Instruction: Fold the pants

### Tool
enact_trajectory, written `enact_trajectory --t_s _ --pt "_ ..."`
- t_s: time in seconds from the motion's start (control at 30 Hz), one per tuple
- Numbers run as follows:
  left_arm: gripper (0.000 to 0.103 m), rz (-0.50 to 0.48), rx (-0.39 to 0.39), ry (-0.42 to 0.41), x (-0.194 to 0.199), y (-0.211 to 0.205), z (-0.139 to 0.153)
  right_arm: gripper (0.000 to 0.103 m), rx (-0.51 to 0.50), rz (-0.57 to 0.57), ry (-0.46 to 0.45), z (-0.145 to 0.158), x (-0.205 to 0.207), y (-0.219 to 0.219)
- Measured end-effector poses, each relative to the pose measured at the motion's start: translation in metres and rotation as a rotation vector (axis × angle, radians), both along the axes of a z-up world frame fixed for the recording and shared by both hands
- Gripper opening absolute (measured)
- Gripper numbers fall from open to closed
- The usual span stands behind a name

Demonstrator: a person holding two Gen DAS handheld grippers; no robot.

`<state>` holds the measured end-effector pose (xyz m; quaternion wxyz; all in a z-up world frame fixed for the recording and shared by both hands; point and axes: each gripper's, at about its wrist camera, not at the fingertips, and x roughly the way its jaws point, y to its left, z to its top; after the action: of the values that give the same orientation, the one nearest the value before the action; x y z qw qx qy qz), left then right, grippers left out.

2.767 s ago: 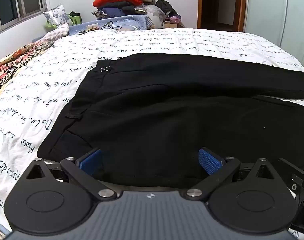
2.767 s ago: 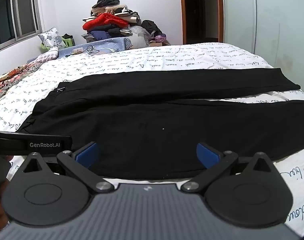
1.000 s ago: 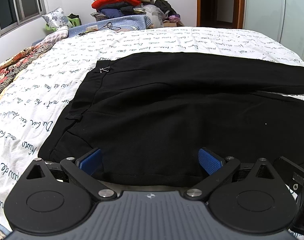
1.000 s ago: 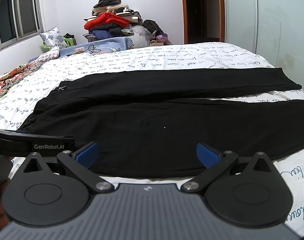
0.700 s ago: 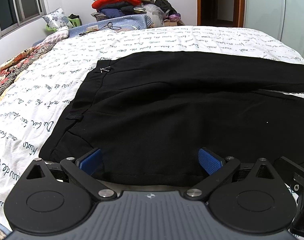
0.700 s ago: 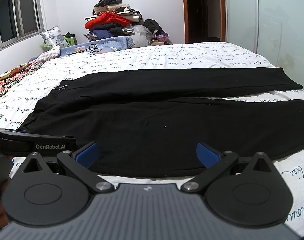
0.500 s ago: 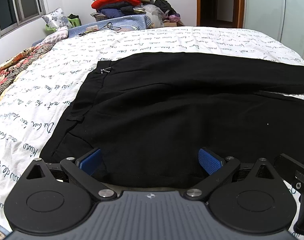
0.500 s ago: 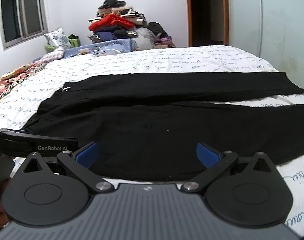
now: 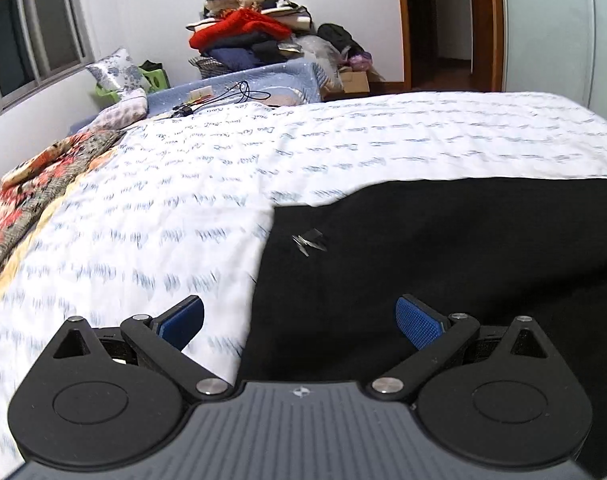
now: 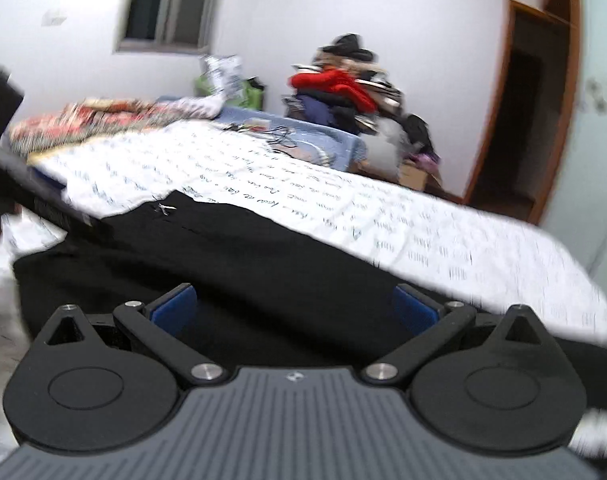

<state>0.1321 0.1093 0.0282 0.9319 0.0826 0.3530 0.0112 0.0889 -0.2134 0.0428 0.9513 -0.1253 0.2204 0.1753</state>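
The black pants (image 9: 443, 264) lie spread flat on the bed (image 9: 343, 148), no fold made yet, so the whole job remains. The left gripper (image 9: 299, 320) and right gripper (image 10: 293, 306) both hover with fingers spread wide, holding nothing

A wide bed (image 9: 383, 144) fills most of the room, covered in a white sheet (image 9: 151, 248) printed with rows of dark handwriting. Black pants (image 9: 443, 248) lie spread flat on the sheet, their waist edge towards the window side, with a small pale mark (image 9: 309, 241) near that edge. Along the far left side of the bed a rumpled floral blanket (image 9: 35, 188) lies beside the sheet. At the far end a blue quilted cover (image 9: 271, 84) carries a loose dark cable (image 9: 239, 94).
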Motion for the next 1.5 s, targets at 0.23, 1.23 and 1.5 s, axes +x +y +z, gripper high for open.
enact_trajectory --t_s 0.23,1.23,1.5 --pt "0.103 -0.106 -0.083 0.075 0.088 0.035 -0.017 0.103 -0.050 0.110 0.169 -0.007 0.116 -0.014" --pt "0.033 -0.336 -0.191 0.113 0.163 0.044 -0.055 0.005 -0.022 0.379 0.471 -0.078 0.287 -0.048" --pt "0.033 -0.210 -0.118 0.024 0.161 0.033 -0.043 0.005 -0.211 0.266 0.203 -0.056 0.242 -0.019"
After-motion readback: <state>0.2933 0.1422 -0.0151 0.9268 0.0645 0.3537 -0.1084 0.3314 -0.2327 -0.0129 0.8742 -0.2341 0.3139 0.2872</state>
